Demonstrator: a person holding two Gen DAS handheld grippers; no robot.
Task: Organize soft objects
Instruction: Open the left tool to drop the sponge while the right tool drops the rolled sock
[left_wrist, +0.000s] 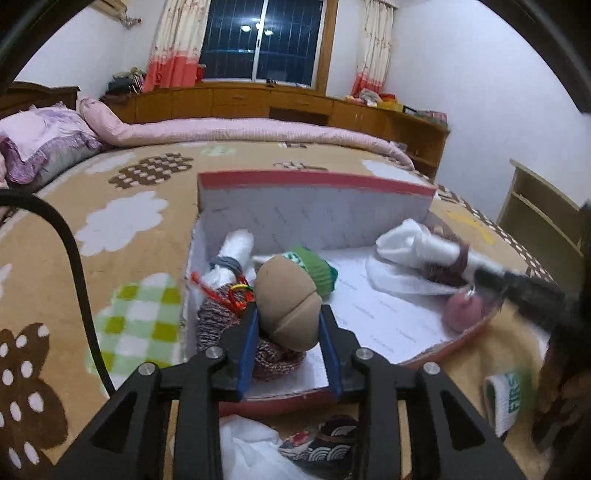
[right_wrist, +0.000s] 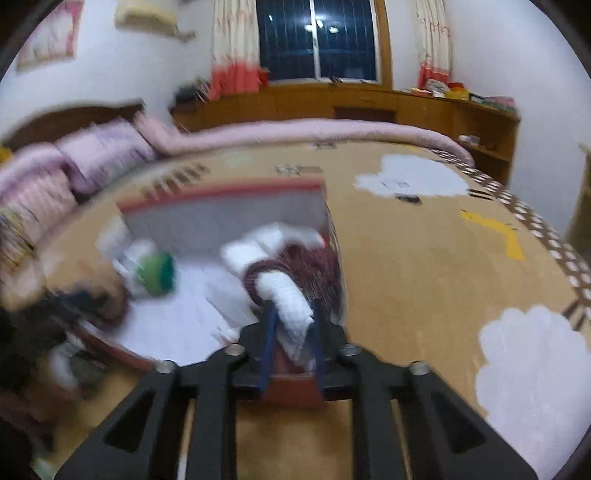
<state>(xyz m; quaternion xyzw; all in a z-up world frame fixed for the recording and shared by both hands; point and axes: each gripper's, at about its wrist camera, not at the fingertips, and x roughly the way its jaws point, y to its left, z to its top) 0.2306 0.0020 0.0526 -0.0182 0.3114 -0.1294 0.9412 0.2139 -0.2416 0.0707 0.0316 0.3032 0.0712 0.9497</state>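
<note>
Right now both grippers reach over a shallow red-rimmed box (left_wrist: 317, 181) that lies open on a tan patterned blanket (left_wrist: 140, 236) spread across a bed. The left gripper (left_wrist: 290, 314) has its jaws set narrow around a tan rolled sock (left_wrist: 286, 301), the blue pads at either side of the roll; whether they press on it or merely flank it I cannot tell. That roll hangs over the near left part of the box, above a speckled knitted bundle (left_wrist: 218, 321) tied with red and yellow cord. Just beyond it sits a green-cuffed sock (left_wrist: 314, 267), and a white roll (left_wrist: 236, 247) leans in the far left corner.

The right gripper (right_wrist: 293, 314) is badly blurred. Its jaws stand narrow, with a white roll of cloth (right_wrist: 286, 295) wrapped by a dark red band between them, at the right side of the box beside more white cloth (right_wrist: 269, 236). I cannot tell whether the pads grip it. In the left view a pink ball-like thing (left_wrist: 463, 312) rests by the box's right rim, and a white and green sock (left_wrist: 508, 398) lies on the blanket outside, near right. Pink bedding (left_wrist: 240, 129) lies at the far edge.
</note>
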